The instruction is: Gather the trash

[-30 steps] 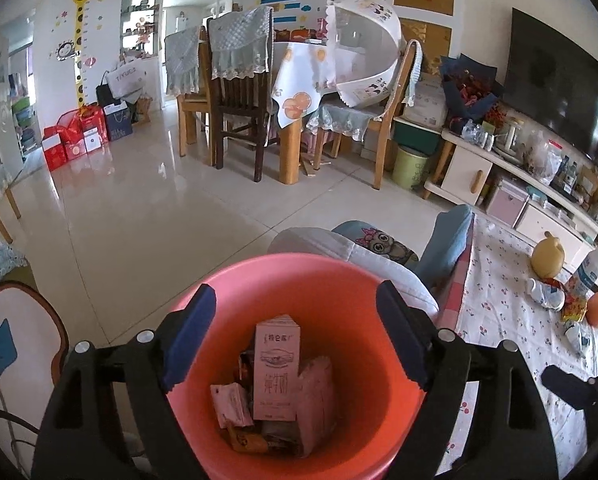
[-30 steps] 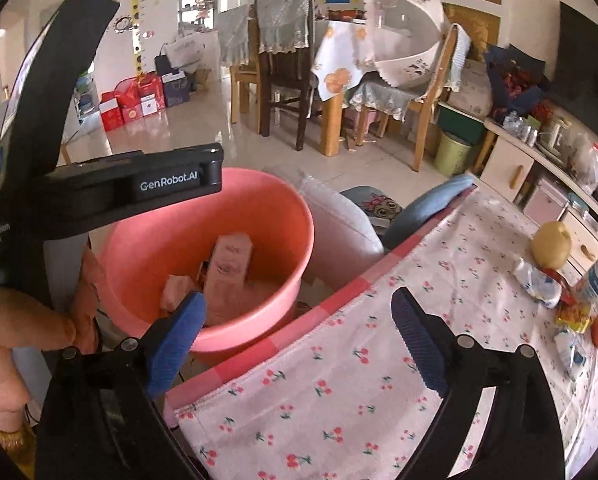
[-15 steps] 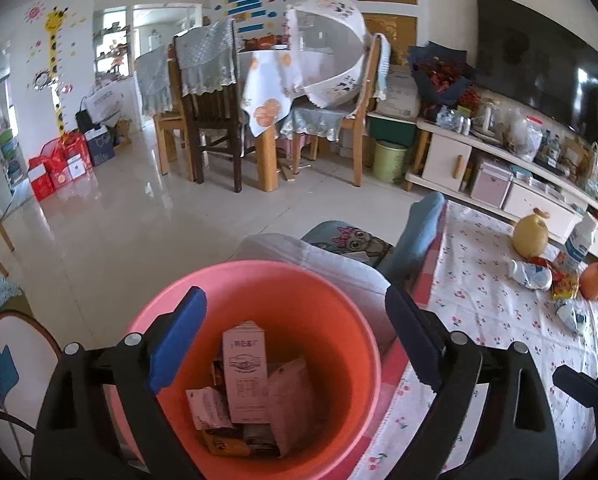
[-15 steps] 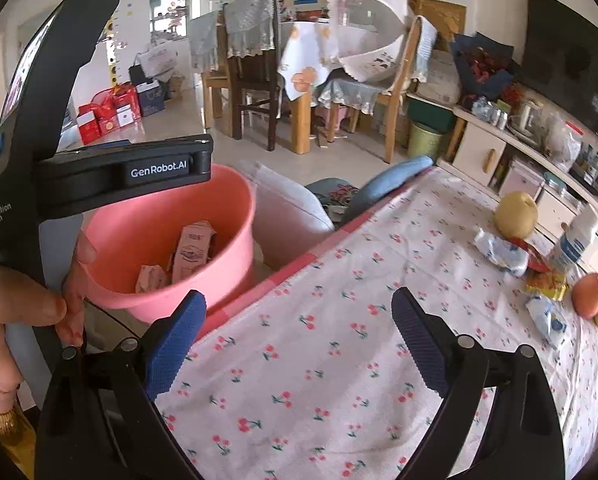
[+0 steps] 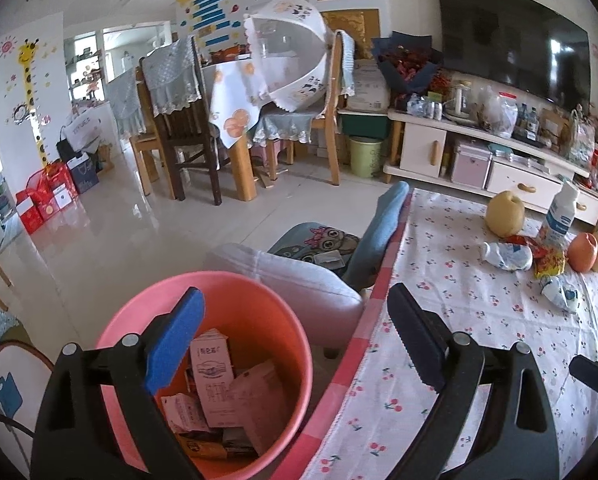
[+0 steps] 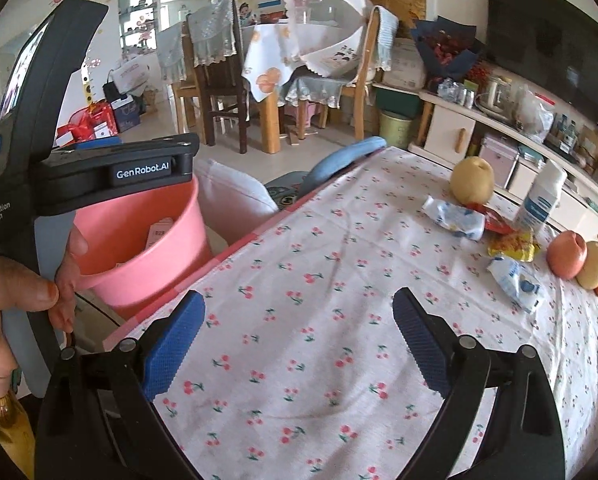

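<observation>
A pink bucket (image 5: 259,320) stands beside the table with milk cartons (image 5: 213,376) and wrappers in it. My left gripper (image 5: 293,320) hovers open over its right rim and the table edge, with nothing between the fingers. My right gripper (image 6: 299,304) is open and empty above the cherry-print tablecloth (image 6: 319,260). Far right on the cloth lie a crumpled white-blue wrapper (image 6: 455,216), a yellow-red wrapper (image 6: 513,246) and another white-blue wrapper (image 6: 517,282). The right wrist view also shows the bucket (image 6: 151,256) behind the left tool's body (image 6: 99,172), held by a hand (image 6: 15,300).
A white bottle (image 6: 541,200), a pear (image 6: 471,180) and more fruit (image 6: 567,254) stand by the wrappers. A cushioned chair (image 5: 299,276) sits between bucket and table. Beyond are a dining table with chairs (image 5: 235,120) and a TV cabinet (image 5: 479,152).
Both views have swung right: the bucket has slid toward the left of each frame and more of the tablecloth shows. The left jaws stand a little wider than a second ago.
</observation>
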Available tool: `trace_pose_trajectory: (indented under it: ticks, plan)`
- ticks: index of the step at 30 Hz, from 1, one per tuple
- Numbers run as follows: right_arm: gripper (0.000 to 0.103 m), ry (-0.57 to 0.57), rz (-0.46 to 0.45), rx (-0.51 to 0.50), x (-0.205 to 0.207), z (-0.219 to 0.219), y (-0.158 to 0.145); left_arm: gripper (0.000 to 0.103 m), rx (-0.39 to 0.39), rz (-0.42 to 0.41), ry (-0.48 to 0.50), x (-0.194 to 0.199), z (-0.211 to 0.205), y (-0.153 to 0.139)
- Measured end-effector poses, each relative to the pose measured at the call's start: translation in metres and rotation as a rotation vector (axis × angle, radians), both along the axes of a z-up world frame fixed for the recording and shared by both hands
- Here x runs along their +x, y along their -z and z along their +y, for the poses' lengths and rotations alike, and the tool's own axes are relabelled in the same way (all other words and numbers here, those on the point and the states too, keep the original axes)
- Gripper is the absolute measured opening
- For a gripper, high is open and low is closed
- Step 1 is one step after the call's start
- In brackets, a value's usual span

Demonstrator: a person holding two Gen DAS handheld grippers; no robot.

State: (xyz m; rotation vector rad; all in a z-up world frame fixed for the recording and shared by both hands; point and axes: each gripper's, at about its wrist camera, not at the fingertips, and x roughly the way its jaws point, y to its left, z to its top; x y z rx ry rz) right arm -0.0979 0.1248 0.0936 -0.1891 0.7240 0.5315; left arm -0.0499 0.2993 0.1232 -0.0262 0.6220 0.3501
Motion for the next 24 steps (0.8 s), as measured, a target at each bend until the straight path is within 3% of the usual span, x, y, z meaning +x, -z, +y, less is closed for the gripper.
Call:
trace_pose_trajectory:
  ticks: [24]
  plan:
    - [0.094,0.13,0.007,0.06,0.006,-0.09,0.007,0.093,0.113,0.045,0.088,0.019,-0.067,0.01]
